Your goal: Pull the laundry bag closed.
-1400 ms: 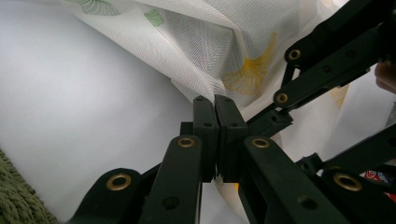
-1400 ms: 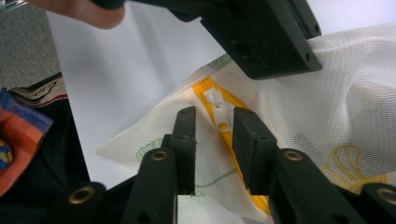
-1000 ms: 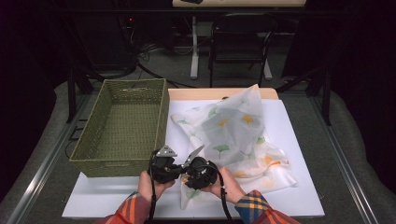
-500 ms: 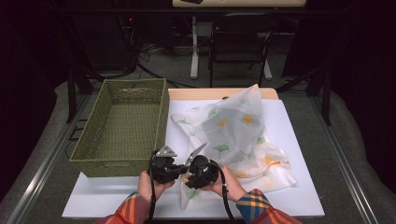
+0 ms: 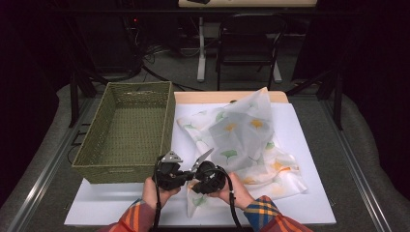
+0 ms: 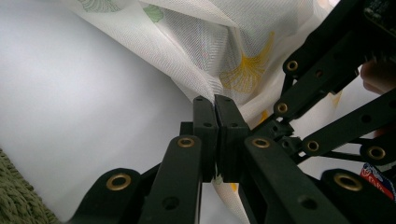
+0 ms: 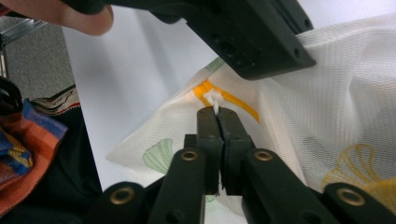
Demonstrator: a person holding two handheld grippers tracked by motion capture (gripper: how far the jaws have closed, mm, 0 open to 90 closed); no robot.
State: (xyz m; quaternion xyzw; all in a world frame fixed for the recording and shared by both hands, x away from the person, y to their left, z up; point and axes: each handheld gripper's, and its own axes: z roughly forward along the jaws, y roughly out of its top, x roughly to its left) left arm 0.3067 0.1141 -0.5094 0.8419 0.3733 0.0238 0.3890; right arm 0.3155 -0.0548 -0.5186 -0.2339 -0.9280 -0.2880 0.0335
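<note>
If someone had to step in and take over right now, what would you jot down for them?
Left gripper: shut on the mesh laundry bag's near edge.
Right gripper: jaws just closed, pinching the bag's white zipper pull.
The bag lies crumpled on the white board; the green woven basket stands empty at its left.
Done: both grips taken.
Left: probably work the zipper, then handle the bag.

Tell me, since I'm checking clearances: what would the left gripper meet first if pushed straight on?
Probably the right gripper, close ahead across the sheer leaf-print cloth that the left gripper is shut on; depth is unclear.
</note>
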